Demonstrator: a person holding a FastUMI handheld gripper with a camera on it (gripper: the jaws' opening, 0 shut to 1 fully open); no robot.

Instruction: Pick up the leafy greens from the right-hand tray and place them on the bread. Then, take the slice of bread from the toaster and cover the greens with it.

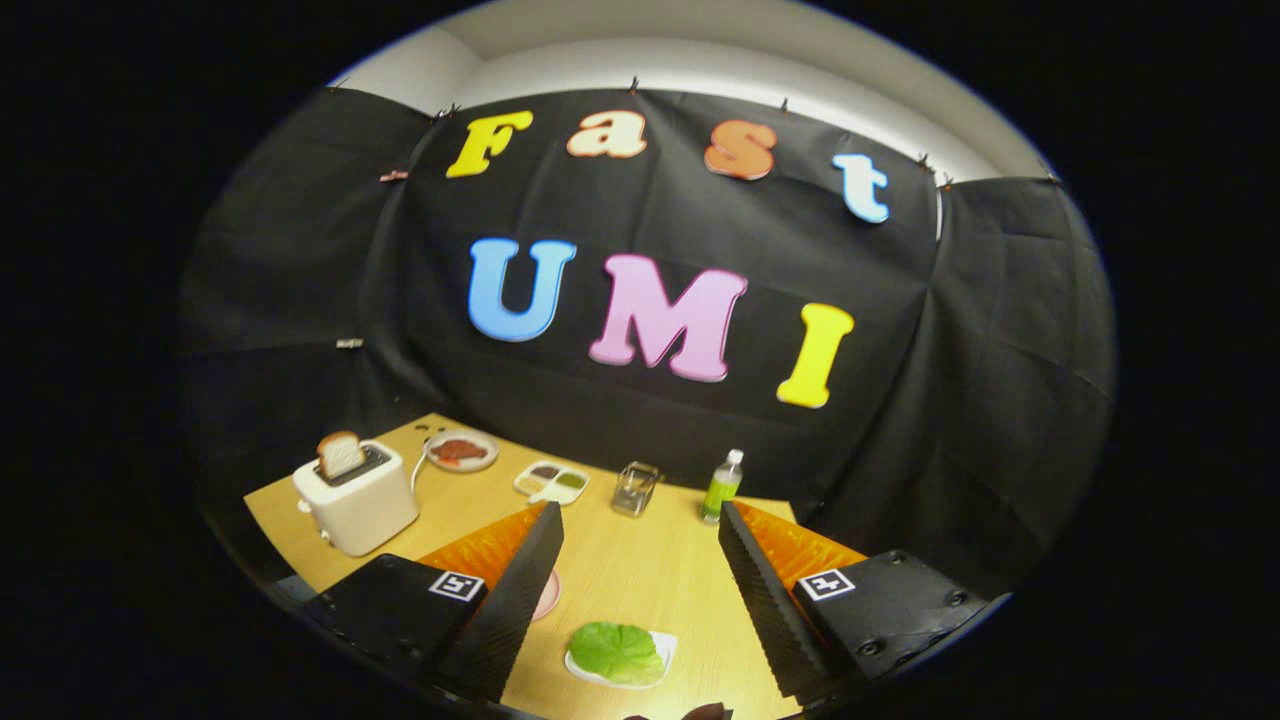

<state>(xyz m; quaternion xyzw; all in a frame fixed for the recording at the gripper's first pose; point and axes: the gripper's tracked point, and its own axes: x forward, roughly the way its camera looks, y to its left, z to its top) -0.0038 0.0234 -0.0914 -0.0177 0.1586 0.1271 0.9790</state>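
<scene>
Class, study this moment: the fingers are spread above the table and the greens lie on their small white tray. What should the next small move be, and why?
Probably lower the gripper toward the leafy greens. Its fingers stand open with nothing between them, and the greens rest untouched on the white tray, low between the fingers. The bread slice in the toaster comes later.

I see my gripper (640, 590) from just behind it, and it looks forward along its two fingers. The fingers are spread wide apart, with a big gap between them. Nothing is held and nothing touches them. My left finger (515, 600) is black with little ridges on its inner side, and it leans in toward the middle. My right finger (765, 600) does the same from the other side. Each finger has an orange back and a black block behind it.
</scene>
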